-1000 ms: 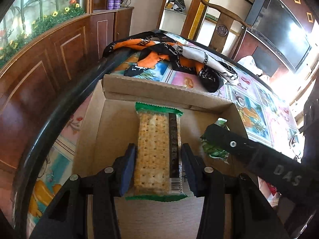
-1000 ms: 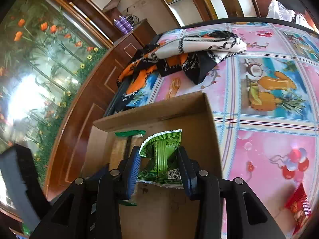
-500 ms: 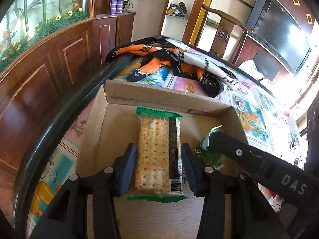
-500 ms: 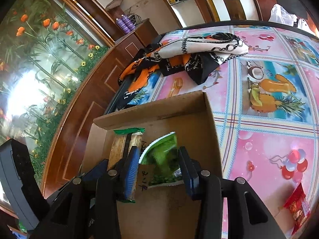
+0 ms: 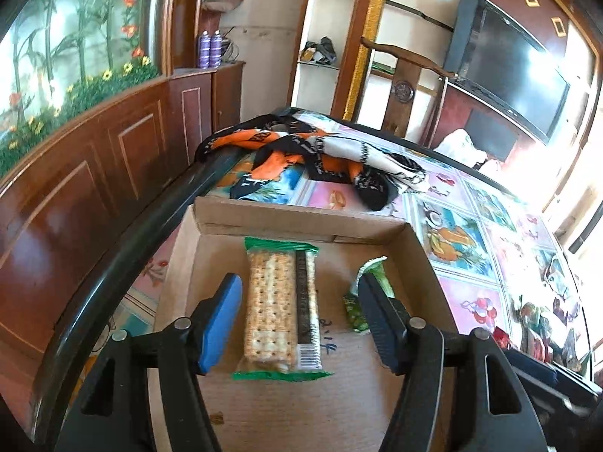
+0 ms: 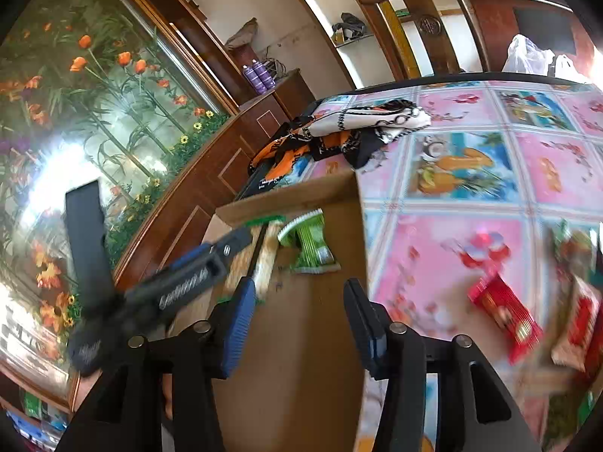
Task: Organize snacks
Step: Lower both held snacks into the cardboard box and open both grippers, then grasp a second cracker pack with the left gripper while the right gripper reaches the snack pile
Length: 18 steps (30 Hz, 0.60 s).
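A cracker pack [image 5: 280, 303] with green ends lies flat in the open cardboard box [image 5: 301, 222]. My left gripper [image 5: 299, 318] is open, its jaws either side of the pack and apart from it. A green snack packet [image 5: 358, 301] lies in the box by its right wall, partly hidden behind the left gripper's right finger. In the right wrist view the green packet [image 6: 311, 243] lies loose in the box [image 6: 320, 192] beside the cracker pack [image 6: 264, 260]. My right gripper [image 6: 297, 309] is open and empty, back from the packet, above the box's near part.
An orange, black and white scarf [image 5: 320, 154] lies beyond the box on the patterned tablecloth [image 6: 471, 173]. Red snack packets [image 6: 505, 312] and other snacks [image 5: 539, 324] lie to the right of the box. The table's dark rim [image 5: 124, 260] runs along the left by a wooden cabinet.
My right gripper let go of the green packet, opened and drew back to the right. My left gripper opened wider and pulled back from the cracker pack.
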Each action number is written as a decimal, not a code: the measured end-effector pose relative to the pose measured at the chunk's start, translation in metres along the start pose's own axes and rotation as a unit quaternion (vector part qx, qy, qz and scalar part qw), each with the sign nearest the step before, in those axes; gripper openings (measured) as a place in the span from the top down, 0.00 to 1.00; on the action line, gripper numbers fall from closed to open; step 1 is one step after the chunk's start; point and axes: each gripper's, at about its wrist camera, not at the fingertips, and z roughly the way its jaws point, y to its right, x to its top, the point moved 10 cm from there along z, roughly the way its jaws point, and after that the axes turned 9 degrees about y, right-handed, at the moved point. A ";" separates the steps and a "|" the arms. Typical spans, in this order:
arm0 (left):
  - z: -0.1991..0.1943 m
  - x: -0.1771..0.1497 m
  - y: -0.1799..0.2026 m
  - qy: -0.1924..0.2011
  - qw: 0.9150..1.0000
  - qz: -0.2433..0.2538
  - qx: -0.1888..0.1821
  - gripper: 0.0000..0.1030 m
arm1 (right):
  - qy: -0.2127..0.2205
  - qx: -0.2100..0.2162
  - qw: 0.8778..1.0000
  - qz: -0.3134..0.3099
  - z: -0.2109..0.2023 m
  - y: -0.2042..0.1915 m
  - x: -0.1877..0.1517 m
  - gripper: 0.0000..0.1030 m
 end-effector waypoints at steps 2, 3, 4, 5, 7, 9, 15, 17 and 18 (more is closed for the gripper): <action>-0.003 0.000 0.007 0.004 1.000 0.018 0.003 0.38 | 0.004 0.003 1.000 0.002 -0.013 0.005 -0.007 0.45; -0.006 0.001 0.010 0.007 1.000 0.028 0.005 0.38 | 0.004 0.004 1.000 0.004 -0.016 0.007 -0.009 0.44; -0.010 0.002 0.013 0.011 0.999 0.035 0.007 0.38 | 0.005 0.004 1.000 0.006 -0.024 0.011 -0.013 0.44; -0.014 0.004 0.015 0.015 0.999 0.038 0.006 0.38 | 0.007 0.004 1.000 0.006 -0.029 0.014 -0.016 0.44; -0.023 0.007 0.021 0.023 0.999 0.041 0.000 0.35 | 0.009 0.001 1.000 0.004 -0.040 0.021 -0.021 0.44; -0.034 0.010 0.027 0.029 0.999 0.046 -0.003 0.32 | 0.014 -0.001 1.000 0.003 -0.052 0.029 -0.025 0.44; -0.055 -0.003 0.066 0.024 0.997 0.074 -0.031 0.31 | 0.044 -0.005 0.999 0.014 -0.093 0.066 -0.020 0.45; -0.059 -0.012 0.089 0.015 0.995 0.087 -0.050 0.30 | 0.066 -0.010 0.997 0.025 -0.114 0.086 -0.013 0.45; -0.062 -0.018 0.104 0.010 0.993 0.098 -0.064 0.30 | 0.076 -0.012 0.997 0.031 -0.124 0.096 -0.009 0.45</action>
